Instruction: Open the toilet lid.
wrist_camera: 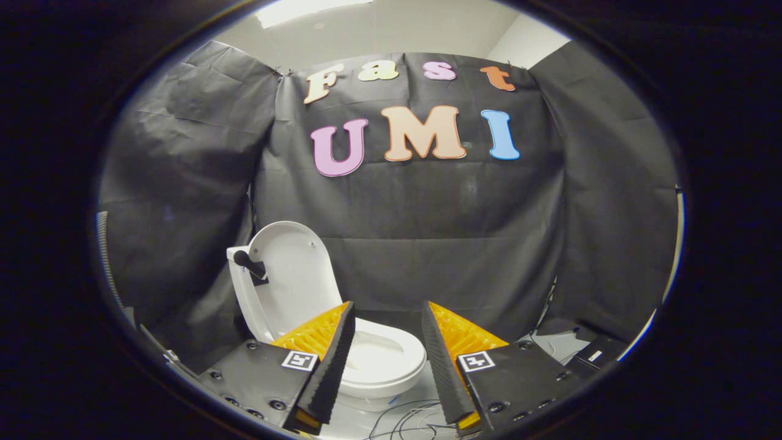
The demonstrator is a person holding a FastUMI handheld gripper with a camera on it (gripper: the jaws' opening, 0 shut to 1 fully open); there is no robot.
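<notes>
Looking over the booth from left to right, with the toilet [366, 360] as my landmark:

Wall: black cloth [427, 244] hangs creased behind and to both sides of the toilet, and a pale ceiling [379, 27] shows above it.

Floor: a white surface [421, 391] lies under the toilet, with thin dark cables [403, 418] trailing over it just in front of the bowl.

Lid: the toilet lid [293, 275] stands raised, to the left of the bowl and behind it, leaning back near the cloth. It is white, rounded and glossy, its inner face turned toward me.

Handle: a small dark lever [247, 263] sticks out at the lid's left edge.

Seat: the white ring is down over the bowl, its opening bare and facing up.

My gripper [388, 360]: the fingers are spread wide apart with nothing between them but the view of the bowl. My left finger [333, 360] overlaps the left rim of the bowl in the picture, while the right finger stands to the right of the bowl. Whether either one touches the toilet I cannot tell.

Right of the toilet: dark flat things [595, 354] lie on the floor by the cloth, too small to make out.
</notes>
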